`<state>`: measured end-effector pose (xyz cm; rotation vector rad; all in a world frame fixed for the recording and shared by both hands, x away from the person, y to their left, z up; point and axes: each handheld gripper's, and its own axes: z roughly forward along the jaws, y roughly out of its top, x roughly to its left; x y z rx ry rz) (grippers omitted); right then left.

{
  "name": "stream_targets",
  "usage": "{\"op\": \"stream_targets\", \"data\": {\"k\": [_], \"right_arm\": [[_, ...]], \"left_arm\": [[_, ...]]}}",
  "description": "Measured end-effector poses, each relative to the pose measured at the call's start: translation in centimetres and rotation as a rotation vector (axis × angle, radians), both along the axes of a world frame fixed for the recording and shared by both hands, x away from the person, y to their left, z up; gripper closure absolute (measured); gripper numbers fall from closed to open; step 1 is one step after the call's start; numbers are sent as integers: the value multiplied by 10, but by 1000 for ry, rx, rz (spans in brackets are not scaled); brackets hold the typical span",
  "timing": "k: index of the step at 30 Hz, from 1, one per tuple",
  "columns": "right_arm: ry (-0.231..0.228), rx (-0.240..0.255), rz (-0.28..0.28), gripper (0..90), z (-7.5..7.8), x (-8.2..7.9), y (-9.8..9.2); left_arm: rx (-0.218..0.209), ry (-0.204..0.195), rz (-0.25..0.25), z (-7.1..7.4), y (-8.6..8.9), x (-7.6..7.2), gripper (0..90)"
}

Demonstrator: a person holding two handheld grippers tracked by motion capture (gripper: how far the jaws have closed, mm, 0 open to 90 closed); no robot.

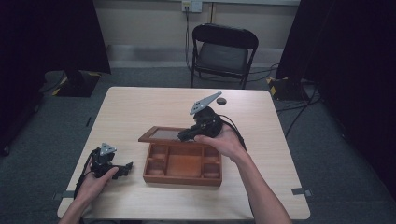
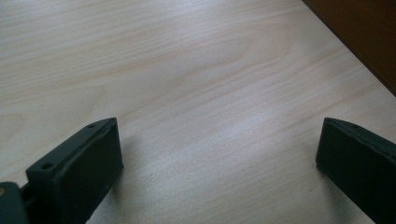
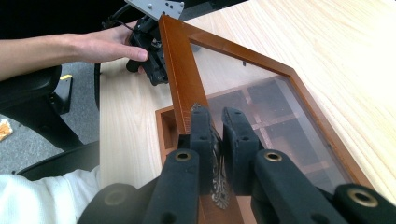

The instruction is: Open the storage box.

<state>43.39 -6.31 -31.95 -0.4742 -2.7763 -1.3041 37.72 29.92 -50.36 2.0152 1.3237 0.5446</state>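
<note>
Left claw (image 1: 125, 167) rests wide open and empty on the surface (image 1: 261, 116) at 7 o'clock. Wooden box (image 1: 183, 165) sits near centre, compartments apparently empty. Right claw (image 3: 217, 140) pinches the front edge of the glass lid (image 3: 252, 98), raised toward 12 o'clock; likely mid-swing, direction unclear.

Your wooden box (image 1: 182, 165) is reddish brown, and its glass lid (image 3: 261, 98) has a frame of the same brown. The table (image 1: 261, 116) is pale wood with wavy grain lines. Your grippers are black, each topped with a grey plate (image 1: 204, 102).
</note>
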Motion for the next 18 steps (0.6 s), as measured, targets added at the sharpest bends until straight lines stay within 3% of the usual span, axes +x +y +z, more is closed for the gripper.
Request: {"op": "stream_targets", "data": {"k": [18], "right_arm": [[10, -1, 3, 836, 5, 6, 0]], "left_arm": [[0, 0, -1, 0, 0, 0, 0]]}}
